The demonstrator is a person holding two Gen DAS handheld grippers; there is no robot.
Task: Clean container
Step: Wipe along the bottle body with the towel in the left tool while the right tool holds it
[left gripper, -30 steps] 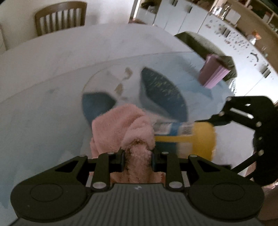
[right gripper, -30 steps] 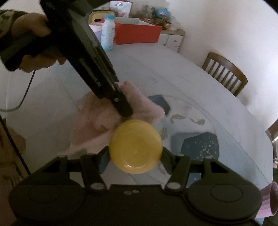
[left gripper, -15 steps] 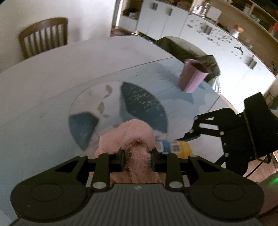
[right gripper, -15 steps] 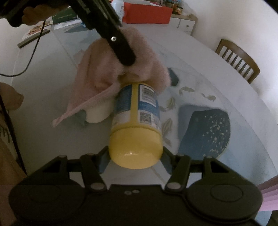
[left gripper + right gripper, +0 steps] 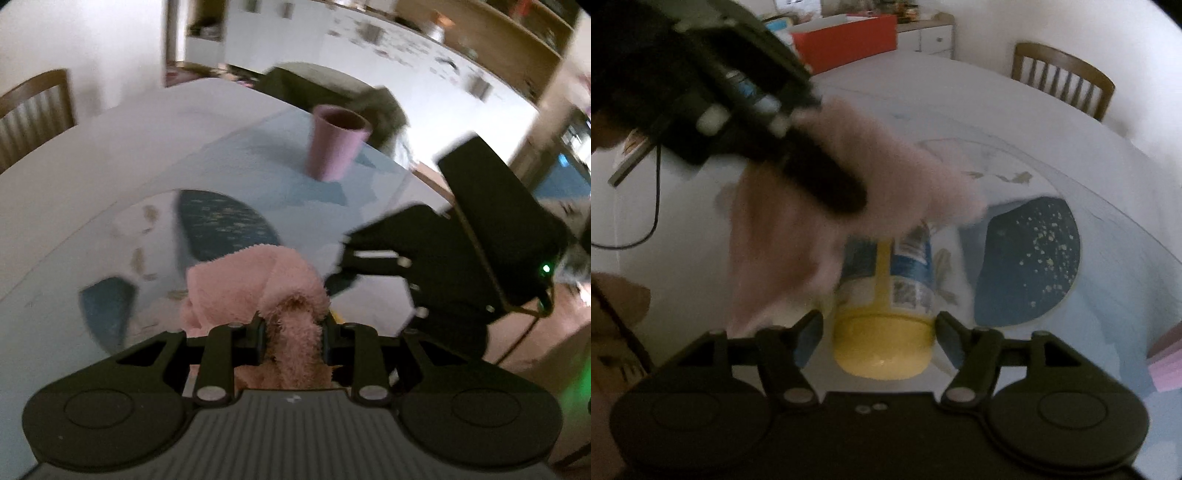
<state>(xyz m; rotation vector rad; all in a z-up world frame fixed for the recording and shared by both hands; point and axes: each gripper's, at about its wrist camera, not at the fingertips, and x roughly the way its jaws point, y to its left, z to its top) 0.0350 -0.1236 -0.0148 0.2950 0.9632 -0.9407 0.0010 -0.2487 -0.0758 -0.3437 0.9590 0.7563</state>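
The wiping looks nearly over, in my judgement: the left gripper (image 5: 293,334) pinches the fluffy pink cloth (image 5: 886,192) above the yellow-lidded, blue-labelled plastic container (image 5: 886,291), which sits between the right gripper's (image 5: 879,332) opening jaws, pads barely clear.

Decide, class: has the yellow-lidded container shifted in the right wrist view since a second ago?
Yes. The container showed only its lid, hiding the table's dark blue patch; now it tips away, label visible, patch clear.

dim indoor light, heavy motion blur in both views, fisheye bending the edges.
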